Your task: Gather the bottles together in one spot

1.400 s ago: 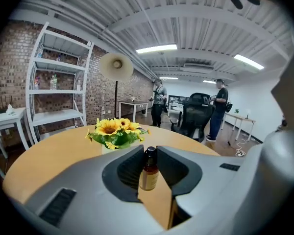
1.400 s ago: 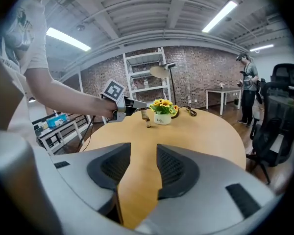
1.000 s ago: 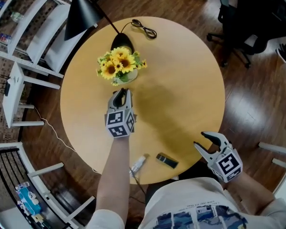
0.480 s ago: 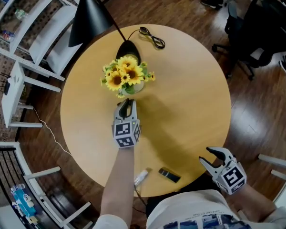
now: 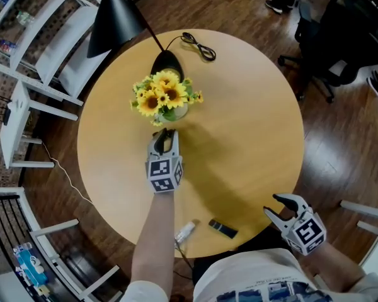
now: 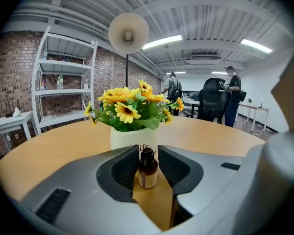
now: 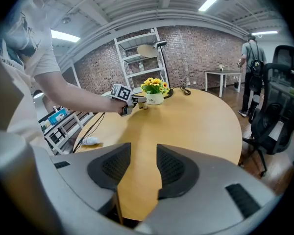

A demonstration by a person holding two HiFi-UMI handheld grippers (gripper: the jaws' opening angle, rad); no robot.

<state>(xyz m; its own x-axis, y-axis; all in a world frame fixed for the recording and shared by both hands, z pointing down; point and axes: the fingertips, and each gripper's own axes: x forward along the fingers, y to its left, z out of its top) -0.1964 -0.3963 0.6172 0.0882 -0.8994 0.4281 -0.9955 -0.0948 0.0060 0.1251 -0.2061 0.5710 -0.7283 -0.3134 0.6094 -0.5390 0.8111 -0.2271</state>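
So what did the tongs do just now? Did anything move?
The left tongs have just been opening around the little brown bottle, which stands upright on the table in front of the flower vase. It looks let go. The right tongs stayed open and empty by the table's edge. The white bottle and the small dark thing lie where they were.

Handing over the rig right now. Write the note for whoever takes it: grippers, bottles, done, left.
Left gripper: jaws have just been opening; the small brown bottle stands on the table between them, by the flower vase.
Right gripper: open, empty, over the table's near edge.
Done: brown bottle set down by the vase.
Left: white bottle and dark bottle lie near the near edge; likely bring both over.
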